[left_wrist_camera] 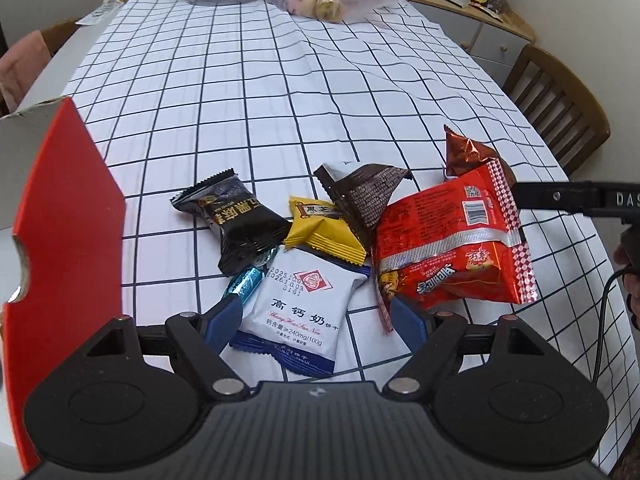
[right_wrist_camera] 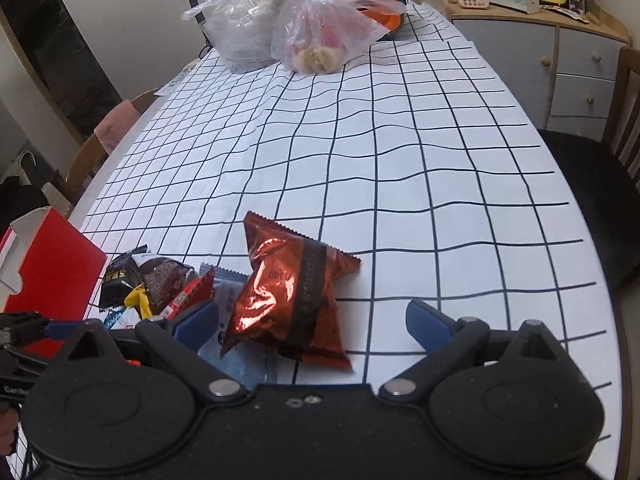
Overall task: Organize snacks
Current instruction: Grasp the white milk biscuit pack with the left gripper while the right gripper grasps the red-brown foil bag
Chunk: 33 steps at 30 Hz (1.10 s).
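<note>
Open hand-held gripper (left_wrist_camera: pixel 316 316) astride white packet (left_wrist_camera: pixel 298 312)

The table (left_wrist_camera: pixel 280 92) was covered with a smooth white cloth with thin dark lines, and the cloth had soft ripples. The copper snack bag (right_wrist_camera: pixel 288 296) was shiny crinkly foil. The big red packet (left_wrist_camera: pixel 452 248) was glossy plastic with a silver strip. The white biscuit packet (left_wrist_camera: pixel 300 304) looked smooth and a bit shiny. The black packet (left_wrist_camera: pixel 236 224) was glossy too. The red box (left_wrist_camera: pixel 68 216) was matt card with a rough torn edge. The clear bags (right_wrist_camera: pixel 304 24) far back were thin, wrinkly plastic. The chair (left_wrist_camera: pixel 560 108) was smooth wood. The left hand-held gripper (left_wrist_camera: pixel 316 320) was matt black plastic with blue pads (left_wrist_camera: pixel 224 320) and shiny metal pins (left_wrist_camera: pixel 228 386).
</note>
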Each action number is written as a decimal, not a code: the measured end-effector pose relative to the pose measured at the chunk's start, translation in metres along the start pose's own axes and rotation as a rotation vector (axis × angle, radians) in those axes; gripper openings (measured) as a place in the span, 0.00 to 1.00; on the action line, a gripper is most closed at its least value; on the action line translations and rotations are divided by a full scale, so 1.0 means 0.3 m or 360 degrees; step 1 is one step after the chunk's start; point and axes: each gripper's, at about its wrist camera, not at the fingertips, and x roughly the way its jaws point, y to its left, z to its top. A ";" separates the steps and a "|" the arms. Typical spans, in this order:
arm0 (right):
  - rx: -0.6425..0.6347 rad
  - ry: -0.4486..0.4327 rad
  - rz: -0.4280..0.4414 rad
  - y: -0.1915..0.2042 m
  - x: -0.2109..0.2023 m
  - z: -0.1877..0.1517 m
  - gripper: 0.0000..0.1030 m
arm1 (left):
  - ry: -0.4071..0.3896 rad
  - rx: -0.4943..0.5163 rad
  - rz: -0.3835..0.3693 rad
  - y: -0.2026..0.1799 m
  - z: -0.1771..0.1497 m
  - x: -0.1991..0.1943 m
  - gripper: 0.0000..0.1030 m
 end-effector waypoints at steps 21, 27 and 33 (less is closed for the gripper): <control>0.0065 0.0055 0.0075 -0.003 0.097 0.021 0.79 | 0.0067 0.0024 -0.0036 0.022 0.018 0.072 0.58; 0.0067 0.0080 0.0077 0.011 0.124 0.011 0.69 | 0.0076 0.0103 0.0025 -0.013 -0.002 0.061 0.53; 0.0071 0.0050 0.0056 0.020 0.116 -0.001 0.55 | 0.0076 0.0073 0.0048 -0.023 -0.013 0.054 0.45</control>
